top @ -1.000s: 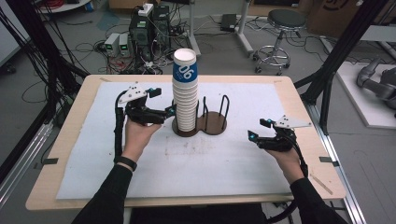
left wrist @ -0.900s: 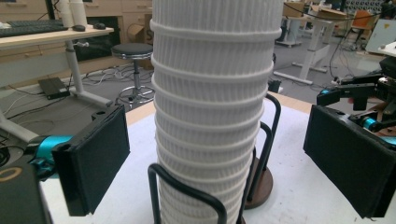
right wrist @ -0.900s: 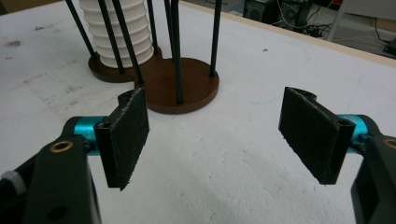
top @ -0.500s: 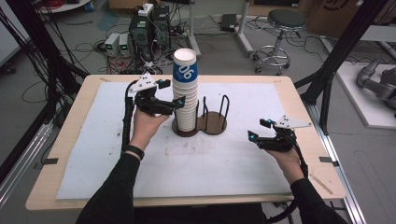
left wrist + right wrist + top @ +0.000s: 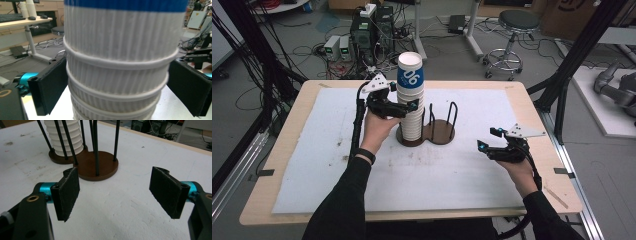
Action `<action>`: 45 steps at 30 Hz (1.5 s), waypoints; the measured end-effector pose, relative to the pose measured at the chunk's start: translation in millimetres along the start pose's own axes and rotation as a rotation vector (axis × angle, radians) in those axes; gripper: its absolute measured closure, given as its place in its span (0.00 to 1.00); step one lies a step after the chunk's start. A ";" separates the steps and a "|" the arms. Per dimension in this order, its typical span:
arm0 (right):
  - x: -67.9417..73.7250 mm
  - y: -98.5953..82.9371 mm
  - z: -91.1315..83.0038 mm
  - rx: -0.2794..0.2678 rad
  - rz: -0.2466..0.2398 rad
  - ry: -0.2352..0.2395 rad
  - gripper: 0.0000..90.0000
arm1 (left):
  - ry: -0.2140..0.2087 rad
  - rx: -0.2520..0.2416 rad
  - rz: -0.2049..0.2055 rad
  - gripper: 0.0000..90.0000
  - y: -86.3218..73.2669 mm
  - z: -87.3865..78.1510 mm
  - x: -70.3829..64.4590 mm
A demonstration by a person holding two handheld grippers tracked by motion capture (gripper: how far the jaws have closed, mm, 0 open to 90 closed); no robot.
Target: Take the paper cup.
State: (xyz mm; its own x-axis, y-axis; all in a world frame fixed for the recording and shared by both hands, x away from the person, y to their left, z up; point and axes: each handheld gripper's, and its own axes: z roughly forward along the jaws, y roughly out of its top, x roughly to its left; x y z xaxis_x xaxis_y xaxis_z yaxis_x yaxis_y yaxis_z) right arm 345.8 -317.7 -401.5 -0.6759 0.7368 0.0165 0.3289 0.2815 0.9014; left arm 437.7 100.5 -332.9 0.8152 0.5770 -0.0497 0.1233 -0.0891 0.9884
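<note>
Jaws of left gripper (image 5: pixel 404 107) flank cup stack (image 5: pixel 410 102), barely clearing it.

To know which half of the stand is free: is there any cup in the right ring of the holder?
No, the stack of cups stands in the left ring of the holder, and the right ring holds nothing.

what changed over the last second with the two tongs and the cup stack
The left tongs rose up the stack of paper cups from its lower part to about mid-height, and their jaws now straddle it, open, not clearly gripping. The right tongs stayed open over the white mat. The stack and its brown holder did not move.
</note>
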 end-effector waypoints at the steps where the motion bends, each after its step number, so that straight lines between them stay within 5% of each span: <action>1: 0.1 0.0 0.1 0.000 -0.002 -0.001 0.28 | 0.002 -0.001 -0.003 0.08 -0.3 0.0 0.4; 10: 5.1 4.0 0.6 -0.020 0.006 0.021 0.28 | 0.002 -0.012 -0.009 0.12 0.2 -1.1 1.6; 26: 20.1 45.3 1.3 -0.085 -0.014 0.103 0.29 | 0.004 -0.010 -0.007 0.12 0.6 -1.0 1.1; 45: 35.3 139.4 31.6 -0.153 -0.038 0.206 0.29 | 0.013 -0.004 0.005 0.12 1.5 -0.8 -0.2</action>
State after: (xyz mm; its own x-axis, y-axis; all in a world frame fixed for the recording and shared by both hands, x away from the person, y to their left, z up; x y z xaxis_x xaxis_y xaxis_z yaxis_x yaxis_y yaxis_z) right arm 388.6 -233.0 -289.0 -0.8112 0.5823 0.0547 0.2073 0.1989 0.9578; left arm 437.2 100.9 -331.3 0.8085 0.5869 -0.0434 0.1170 -0.0881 0.9892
